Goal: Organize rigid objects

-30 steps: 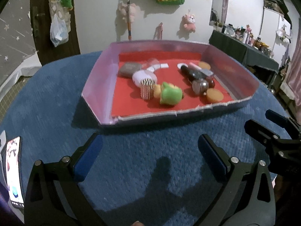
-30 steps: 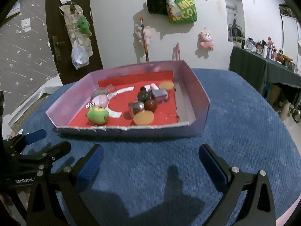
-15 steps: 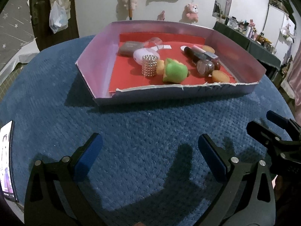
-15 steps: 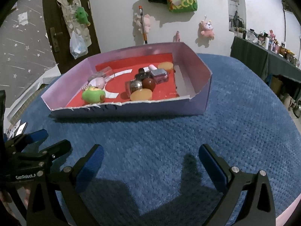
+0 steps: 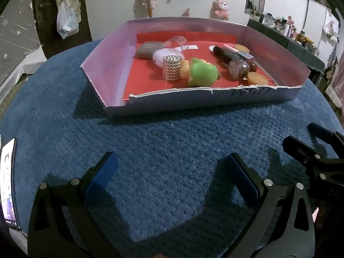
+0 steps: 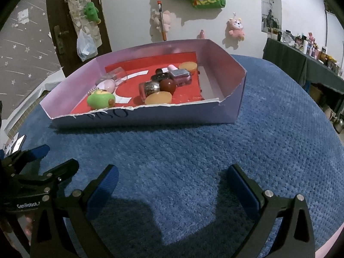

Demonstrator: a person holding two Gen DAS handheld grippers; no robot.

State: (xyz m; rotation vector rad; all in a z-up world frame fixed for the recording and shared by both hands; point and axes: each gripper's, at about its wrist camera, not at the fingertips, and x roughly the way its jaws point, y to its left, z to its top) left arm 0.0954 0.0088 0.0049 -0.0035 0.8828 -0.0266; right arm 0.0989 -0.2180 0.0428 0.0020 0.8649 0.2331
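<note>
On the blue carpet, both the left gripper (image 5: 169, 172) and right gripper (image 6: 172, 182), jaws spread and empty, have dropped lower since a second ago; the rigid objects lie piled in the far pink tray (image 5: 103, 64), apparently already gathered.

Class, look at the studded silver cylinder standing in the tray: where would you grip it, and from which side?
Grip the studded silver cylinder across its round side wall, coming down from above. It stands upright with its open top clear, while the green toy and the pale lilac case crowd its sides. This is a judgement; the left gripper is nearest.
</note>
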